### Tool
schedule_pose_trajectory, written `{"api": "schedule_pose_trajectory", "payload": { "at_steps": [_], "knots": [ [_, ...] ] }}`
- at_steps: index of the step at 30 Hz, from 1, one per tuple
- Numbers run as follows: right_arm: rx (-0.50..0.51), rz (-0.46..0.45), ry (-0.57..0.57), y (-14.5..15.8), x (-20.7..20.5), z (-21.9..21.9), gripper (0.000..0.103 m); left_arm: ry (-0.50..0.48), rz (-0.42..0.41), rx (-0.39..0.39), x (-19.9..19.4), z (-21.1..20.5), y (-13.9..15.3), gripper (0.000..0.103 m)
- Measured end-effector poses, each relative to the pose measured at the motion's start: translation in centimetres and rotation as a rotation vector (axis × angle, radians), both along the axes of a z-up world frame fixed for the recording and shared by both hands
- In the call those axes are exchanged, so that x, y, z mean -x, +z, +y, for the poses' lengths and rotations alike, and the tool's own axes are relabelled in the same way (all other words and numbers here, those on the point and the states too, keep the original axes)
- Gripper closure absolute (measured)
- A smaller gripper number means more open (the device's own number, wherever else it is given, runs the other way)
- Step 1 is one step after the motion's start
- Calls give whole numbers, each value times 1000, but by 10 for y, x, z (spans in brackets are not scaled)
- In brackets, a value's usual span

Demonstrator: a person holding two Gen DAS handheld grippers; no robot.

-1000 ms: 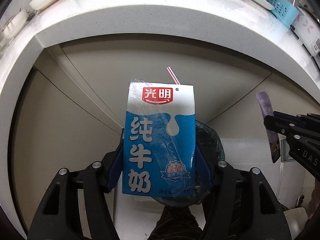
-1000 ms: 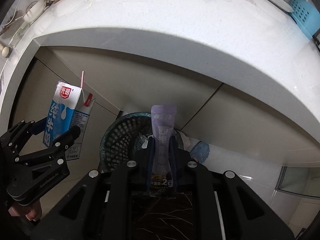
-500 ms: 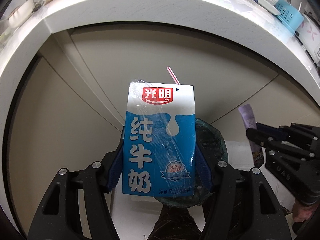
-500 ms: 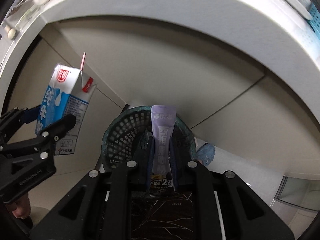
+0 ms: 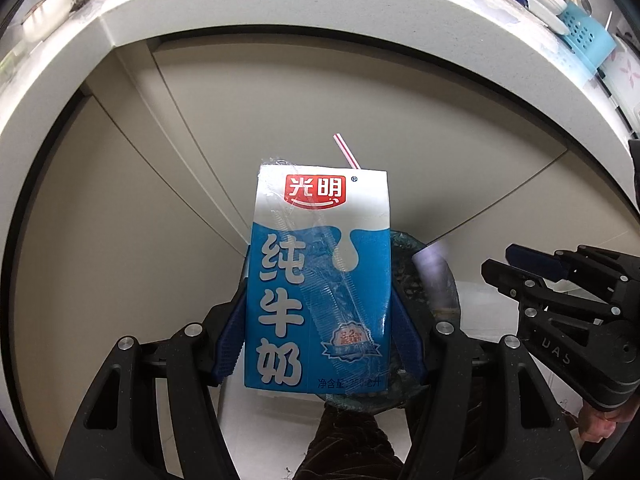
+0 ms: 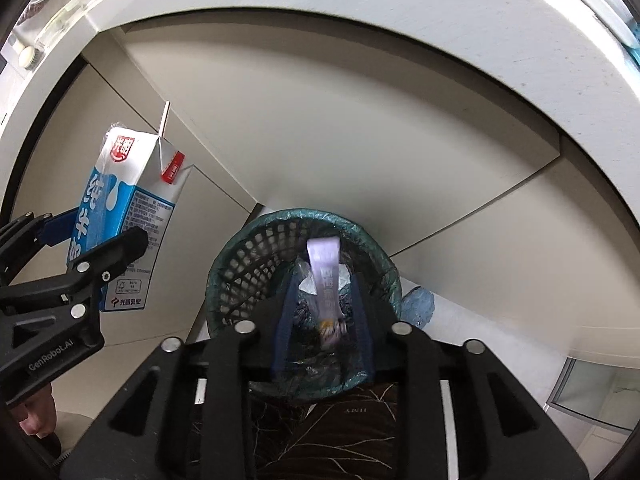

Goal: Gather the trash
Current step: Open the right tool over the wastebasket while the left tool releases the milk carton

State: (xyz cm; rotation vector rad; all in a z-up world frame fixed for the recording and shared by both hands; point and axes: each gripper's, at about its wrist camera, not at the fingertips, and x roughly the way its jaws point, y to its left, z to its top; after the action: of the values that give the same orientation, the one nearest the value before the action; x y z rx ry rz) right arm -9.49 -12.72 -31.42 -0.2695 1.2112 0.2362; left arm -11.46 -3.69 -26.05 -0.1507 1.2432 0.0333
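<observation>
**Sachet let go over the bin, carton waiting its turn**

Nearest me, my right gripper point(image 6: 323, 312) points down over the waste basket point(image 6: 256, 248). Its jaws have just been opening and now stand apart, so the purple sachet point(image 6: 326, 276) hangs loose between them, at twelve o'clock, over the lined mouth. I judge it is dropping in. At nine o'clock my left gripper point(image 5: 320, 320) is clamped on the milk carton point(image 5: 320, 280), held upright beside the basket, I'd say to go in next. Beyond, at twelve, runs the white countertop point(image 6: 360, 20).
</observation>
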Motion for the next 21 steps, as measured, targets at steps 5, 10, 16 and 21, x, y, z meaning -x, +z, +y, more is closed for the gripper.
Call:
{"api": "schedule_pose_trajectory", "payload": {
  "at_steps": [5, 10, 16, 21],
  "knots": [
    [-12, -13, -21, 6, 1, -7, 59, -21, 7, 1, -2, 4, -1, 41],
    [-27, -29, -69, 9, 1, -26, 37, -50, 29, 5, -6, -4, -12, 41],
    [-24, -62, -123, 14, 3, -48, 20, -94, 29, -6, -12, -16, -15, 41],
    [-16, -82, -161, 22, 7, -67, 13, -127, 32, -1, -16, -25, -22, 41]
  ]
}}
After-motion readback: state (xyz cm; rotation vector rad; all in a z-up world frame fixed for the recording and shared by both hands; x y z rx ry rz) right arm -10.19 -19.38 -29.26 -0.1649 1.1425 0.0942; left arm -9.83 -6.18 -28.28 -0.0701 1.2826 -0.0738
